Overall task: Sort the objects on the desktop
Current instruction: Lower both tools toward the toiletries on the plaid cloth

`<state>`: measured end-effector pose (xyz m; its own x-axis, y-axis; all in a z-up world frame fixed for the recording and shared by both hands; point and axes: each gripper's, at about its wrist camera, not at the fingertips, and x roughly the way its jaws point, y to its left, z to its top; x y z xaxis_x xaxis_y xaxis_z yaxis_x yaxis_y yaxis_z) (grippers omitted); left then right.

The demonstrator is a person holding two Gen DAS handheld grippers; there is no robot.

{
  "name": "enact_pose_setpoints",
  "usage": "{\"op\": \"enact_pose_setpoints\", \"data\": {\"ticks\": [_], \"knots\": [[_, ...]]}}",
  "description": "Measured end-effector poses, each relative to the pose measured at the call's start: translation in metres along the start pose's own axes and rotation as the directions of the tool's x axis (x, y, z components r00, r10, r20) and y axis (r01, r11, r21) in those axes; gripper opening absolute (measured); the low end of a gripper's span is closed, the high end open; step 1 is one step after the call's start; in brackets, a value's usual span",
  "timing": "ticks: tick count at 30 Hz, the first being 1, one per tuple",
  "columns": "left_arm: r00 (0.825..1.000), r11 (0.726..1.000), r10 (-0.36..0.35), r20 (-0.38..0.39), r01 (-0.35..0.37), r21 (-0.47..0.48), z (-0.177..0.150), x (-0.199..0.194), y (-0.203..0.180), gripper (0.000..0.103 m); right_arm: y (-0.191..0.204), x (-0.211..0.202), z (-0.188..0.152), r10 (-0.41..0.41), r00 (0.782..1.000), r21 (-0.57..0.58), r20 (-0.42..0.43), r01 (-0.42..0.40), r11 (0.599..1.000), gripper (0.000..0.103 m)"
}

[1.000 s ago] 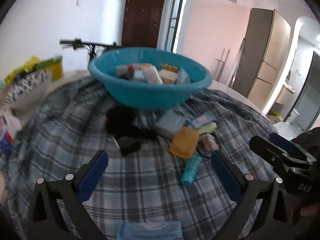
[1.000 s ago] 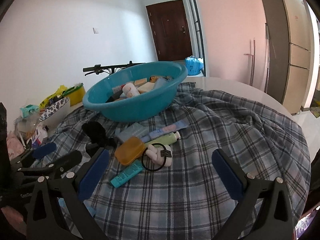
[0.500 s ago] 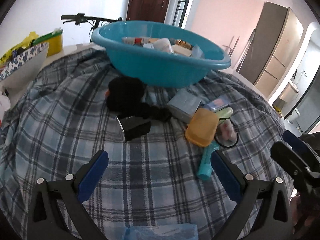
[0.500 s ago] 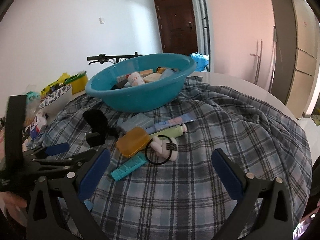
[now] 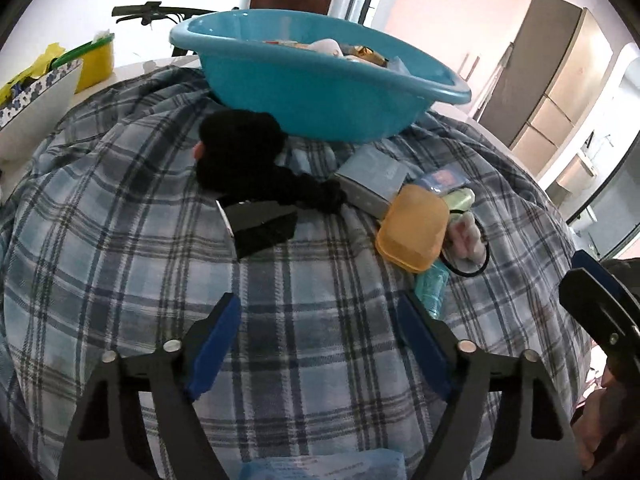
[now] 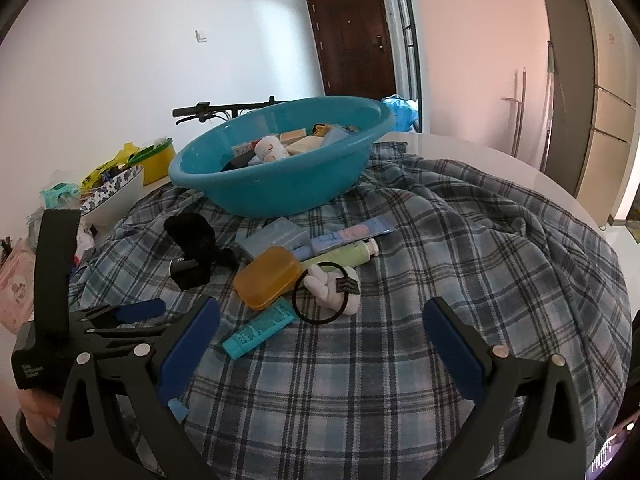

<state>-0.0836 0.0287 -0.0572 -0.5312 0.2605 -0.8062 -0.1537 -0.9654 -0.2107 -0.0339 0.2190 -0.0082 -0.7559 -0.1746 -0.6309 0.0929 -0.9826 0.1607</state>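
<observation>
A teal basin (image 5: pixel 320 92) (image 6: pixel 280 176) holding several items stands at the back of the plaid cloth. In front of it lie a black fuzzy thing (image 5: pixel 240 152), a black box (image 5: pixel 264 224), a grey box (image 5: pixel 372 180), an orange case (image 5: pixel 412 236) (image 6: pixel 268 276), a teal tube (image 6: pixel 258 328), and a white plush hair tie (image 6: pixel 332 288). My left gripper (image 5: pixel 318 304) hangs low over bare cloth just short of the black box. Its jaws are closing with nothing between them. My right gripper (image 6: pixel 322 312) stands open, near the hair tie and tube.
A patterned white bowl (image 5: pixel 36 100) and a yellow container (image 5: pixel 94 60) sit at the left edge. Behind the basin is a bicycle handlebar (image 6: pixel 224 110). A blue packet (image 5: pixel 320 468) lies under the left gripper. The right gripper's finger (image 5: pixel 592 292) shows at the right.
My left gripper has sunk towards the cloth and come closer to the black box, and its jaws have narrowed. The right gripper has hardly moved.
</observation>
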Motion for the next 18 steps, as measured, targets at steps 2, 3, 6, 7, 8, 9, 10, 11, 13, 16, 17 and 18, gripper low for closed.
{"op": "enact_pose_setpoints", "data": {"ticks": [2, 3, 6, 7, 8, 9, 10, 11, 13, 16, 17, 18], "knots": [[1.000, 1.000, 0.022, 0.002, -0.022, 0.016, -0.0007, 0.0020, -0.0028, 0.067, 0.0006, 0.0005, -0.0005, 0.003, 1.000, -0.001, -0.001, -0.003, 1.000, 0.101], [1.000, 0.999, 0.029, 0.002, -0.029, 0.022, -0.0012, 0.0026, -0.0029, 0.066, 0.0005, 0.0008, -0.0007, 0.004, 1.000, -0.001, -0.002, -0.004, 1.000, 0.101], [0.999, 0.999, 0.034, 0.004, -0.034, 0.026, -0.0016, 0.0025, -0.0028, 0.056, -0.0012, 0.0018, -0.0018, 0.003, 1.000, 0.002, -0.006, -0.003, 1.000, 0.101], [0.999, 0.999, 0.044, 0.007, -0.044, 0.029, -0.0017, 0.0024, -0.0026, 0.052, -0.0018, 0.0022, -0.0020, 0.003, 1.000, 0.005, -0.008, -0.003, 1.000, 0.101], [0.999, 0.998, 0.054, 0.008, -0.054, 0.032, -0.0018, 0.0026, -0.0025, 0.045, -0.0021, 0.0028, -0.0022, 0.004, 1.000, 0.006, -0.010, -0.004, 1.000, 0.101], [0.998, 0.997, 0.065, 0.011, -0.065, 0.036, -0.0019, 0.0027, -0.0022, 0.041, -0.0022, 0.0032, -0.0023, 0.006, 1.000, 0.008, -0.011, -0.006, 1.000, 0.101], [0.998, 0.997, 0.069, 0.012, -0.069, 0.039, -0.0020, 0.0027, -0.0019, 0.040, -0.0022, 0.0033, -0.0025, 0.008, 1.000, 0.008, -0.013, -0.008, 1.000, 0.101], [0.997, 0.996, 0.071, 0.013, -0.071, 0.044, -0.0022, 0.0026, -0.0017, 0.038, -0.0020, 0.0033, -0.0025, 0.008, 1.000, 0.007, -0.013, -0.008, 1.000, 0.101], [0.997, 0.995, 0.076, 0.016, -0.077, 0.057, -0.0027, 0.0026, -0.0016, 0.037, -0.0014, 0.0035, -0.0028, 0.009, 1.000, 0.005, -0.013, -0.008, 1.000, 0.101], [0.997, 0.995, 0.081, 0.013, -0.081, 0.052, -0.0011, 0.0032, -0.0011, 0.038, -0.0009, 0.0033, -0.0030, 0.011, 1.000, 0.004, -0.014, -0.011, 1.000, 0.101], [0.997, 0.995, 0.080, 0.009, -0.080, 0.052, 0.0000, 0.0038, -0.0013, 0.043, -0.0006, 0.0035, -0.0030, 0.011, 1.000, 0.004, -0.014, -0.011, 1.000, 0.101], [0.997, 0.996, 0.072, 0.004, -0.072, 0.051, 0.0009, 0.0048, -0.0013, 0.057, -0.0003, 0.0035, -0.0030, 0.010, 1.000, 0.005, -0.014, -0.010, 1.000, 0.101]]}}
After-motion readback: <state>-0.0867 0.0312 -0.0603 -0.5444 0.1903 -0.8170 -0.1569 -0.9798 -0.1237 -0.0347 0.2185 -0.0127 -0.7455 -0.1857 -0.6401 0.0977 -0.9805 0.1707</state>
